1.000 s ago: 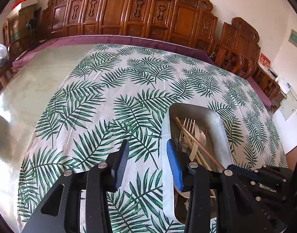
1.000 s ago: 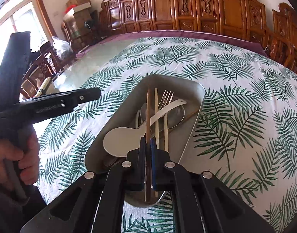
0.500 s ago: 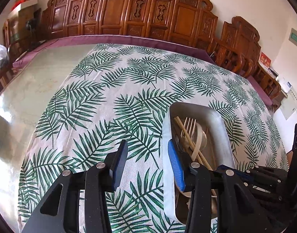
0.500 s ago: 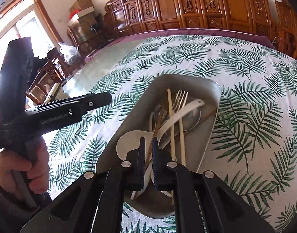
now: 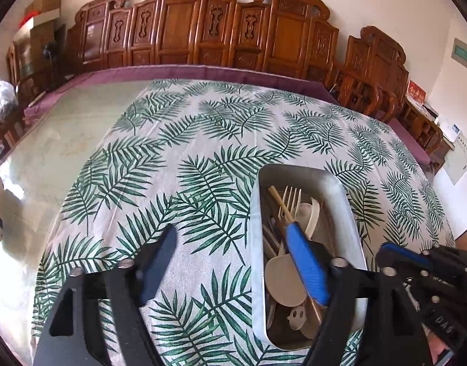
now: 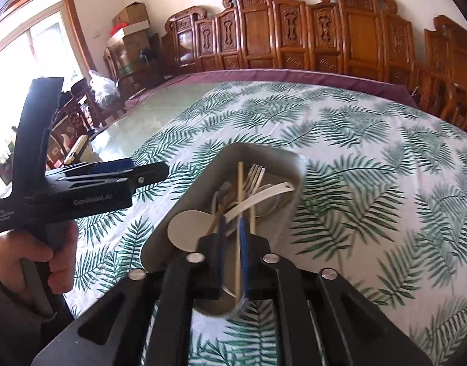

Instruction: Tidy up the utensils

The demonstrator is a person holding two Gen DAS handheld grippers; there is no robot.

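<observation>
A grey metal tray point(image 5: 343, 195) point(image 6: 187, 198) on the palm-leaf tablecloth holds chopsticks point(image 6: 240, 180), a fork point(image 6: 254, 174), a white spoon point(image 6: 258, 198) and other utensils. My left gripper point(image 5: 230, 262) is open, straddling the tray's left wall; its right finger point(image 5: 306, 268) is inside the tray over the utensils. My right gripper point(image 6: 232, 247) is slightly open over the tray's near end, with a chopstick running between its jaws; whether it is gripped is unclear. The left gripper point(image 6: 136, 174) also shows in the right wrist view, hand-held.
The palm-leaf tablecloth point(image 5: 203, 140) covers the right part of a glass-topped table point(image 5: 59, 140). Carved wooden chairs point(image 5: 203, 30) line the far edge. Boxes and a plastic bag point(image 6: 102, 88) sit far left by a window.
My right gripper opened a little, letting go of the brown chopstick, and pulled back and up. My left gripper opened wider, its right finger now inside the tray.
</observation>
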